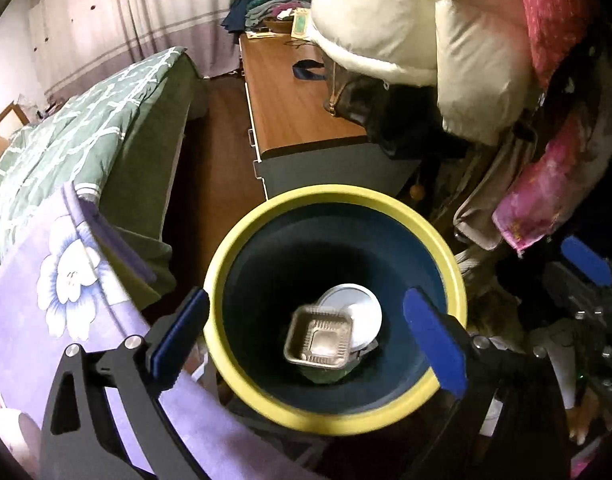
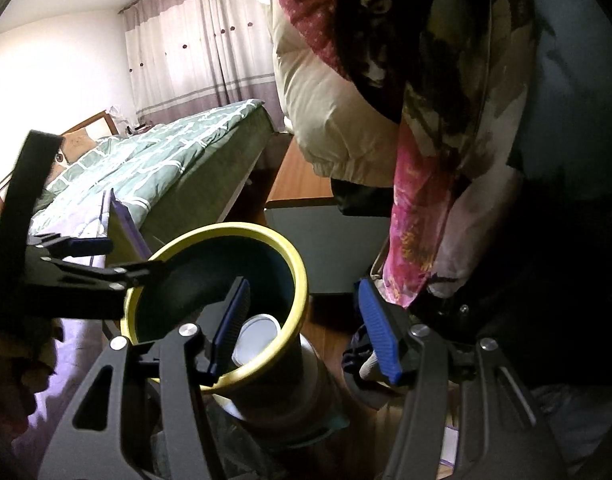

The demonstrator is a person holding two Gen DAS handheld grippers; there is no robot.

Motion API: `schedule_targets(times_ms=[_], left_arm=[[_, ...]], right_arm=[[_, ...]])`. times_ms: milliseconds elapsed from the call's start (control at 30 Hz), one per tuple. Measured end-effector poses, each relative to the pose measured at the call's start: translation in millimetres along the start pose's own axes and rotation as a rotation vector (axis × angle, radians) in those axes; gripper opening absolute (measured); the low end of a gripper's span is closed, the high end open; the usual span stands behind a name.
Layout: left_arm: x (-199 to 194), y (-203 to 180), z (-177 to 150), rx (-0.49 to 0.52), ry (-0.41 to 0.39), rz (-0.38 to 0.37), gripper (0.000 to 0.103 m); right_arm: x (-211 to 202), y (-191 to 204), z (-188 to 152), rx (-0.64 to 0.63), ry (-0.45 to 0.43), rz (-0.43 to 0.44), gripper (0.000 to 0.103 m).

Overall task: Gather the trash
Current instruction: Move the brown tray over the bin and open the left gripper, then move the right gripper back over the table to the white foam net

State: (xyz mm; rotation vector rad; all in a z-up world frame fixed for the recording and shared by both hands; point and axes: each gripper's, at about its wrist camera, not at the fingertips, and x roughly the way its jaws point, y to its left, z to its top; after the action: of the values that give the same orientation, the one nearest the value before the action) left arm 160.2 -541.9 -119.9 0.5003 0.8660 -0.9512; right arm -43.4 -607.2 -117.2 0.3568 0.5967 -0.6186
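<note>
Square clear-plastic food tray (image 1: 319, 338), lying in the yellow-rimmed dark bin (image 1: 242, 248) against a white round lid (image 1: 359, 312) at two o'clock: light, thin, crushable, slippery—take by rim; left gripper (image 1: 306, 332) agape and empty above, right gripper (image 2: 306, 334) apart, empty.

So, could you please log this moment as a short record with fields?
bin: yellow-rimmed bin, dark inside, upright on the floor
contents: square plastic tray on top, round white lid partly under it
left hand-held gripper: open above the bin mouth, nothing between its fingers
right hand-held gripper: open beside the bin, empty
nearby: bed, wooden desk
</note>
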Motion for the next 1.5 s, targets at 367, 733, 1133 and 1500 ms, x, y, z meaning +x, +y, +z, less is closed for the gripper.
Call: schedule_targets(times_ms=[367, 733, 1133, 1500], left_arm=[[-160, 73, -95, -0.199, -0.251, 0.175, 0.098], [-255, 152, -213, -0.427, -0.321, 0.409, 0.098], [-325, 201, -306, -0.576, -0.373, 0.591, 0.098], [-373, 237, -367, -0.69, -0.397, 0.699, 0.098]], right_arm=[[13, 34, -5, -0.041, 0.027, 0.069, 0.058], [-2, 106, -7, -0.147, 0.02, 0.171, 0.059], [-18, 223, -24, -0.315, 0.058, 0.351, 0.06], [-36, 333, -32, -0.459, 0.077, 0.539, 0.06]])
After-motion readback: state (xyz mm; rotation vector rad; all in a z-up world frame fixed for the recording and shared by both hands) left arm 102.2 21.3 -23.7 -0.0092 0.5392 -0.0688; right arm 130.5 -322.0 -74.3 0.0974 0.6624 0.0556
